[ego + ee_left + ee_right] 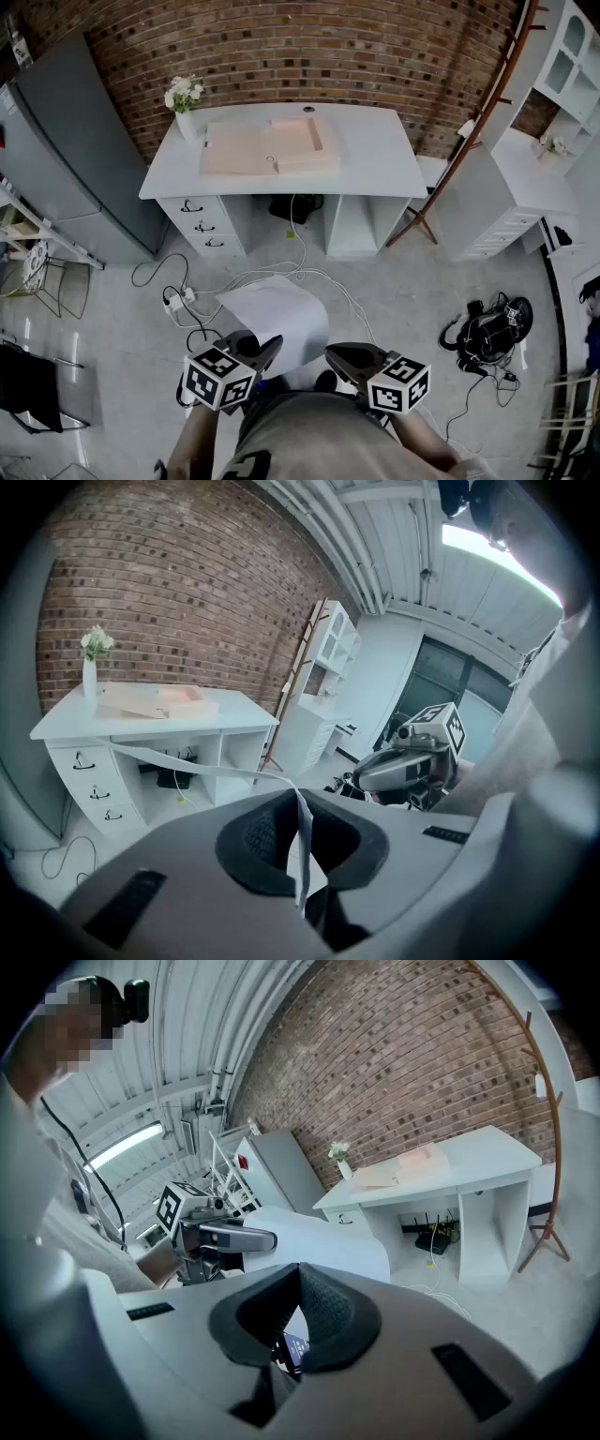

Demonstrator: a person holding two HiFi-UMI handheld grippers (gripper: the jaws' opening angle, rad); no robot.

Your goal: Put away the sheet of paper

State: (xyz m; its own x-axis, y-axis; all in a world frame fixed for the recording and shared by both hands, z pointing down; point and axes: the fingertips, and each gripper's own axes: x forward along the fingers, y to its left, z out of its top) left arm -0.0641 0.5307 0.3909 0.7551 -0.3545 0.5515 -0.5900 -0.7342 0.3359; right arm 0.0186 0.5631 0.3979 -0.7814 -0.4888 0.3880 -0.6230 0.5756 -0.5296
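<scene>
The white sheet of paper [277,319] hangs curled over the floor in front of me, and my left gripper [268,351] is shut on its near edge. In the left gripper view the sheet [302,829] runs edge-on between the jaws and bows away to the left. My right gripper [337,357] is beside it on the right, shut, with nothing in it. From the right gripper view [299,1283] the sheet [323,1237] and the left gripper [228,1237] show to the left. A pink open folder [270,148] lies on the white desk [375,150] ahead.
A vase of flowers [185,105] stands at the desk's left corner. Cables and a power strip [178,300] lie on the floor between me and the desk. A grey cabinet [66,150] stands left, a leaning wooden rack [473,136] and white shelves [525,202] right, black gear [489,333] lower right.
</scene>
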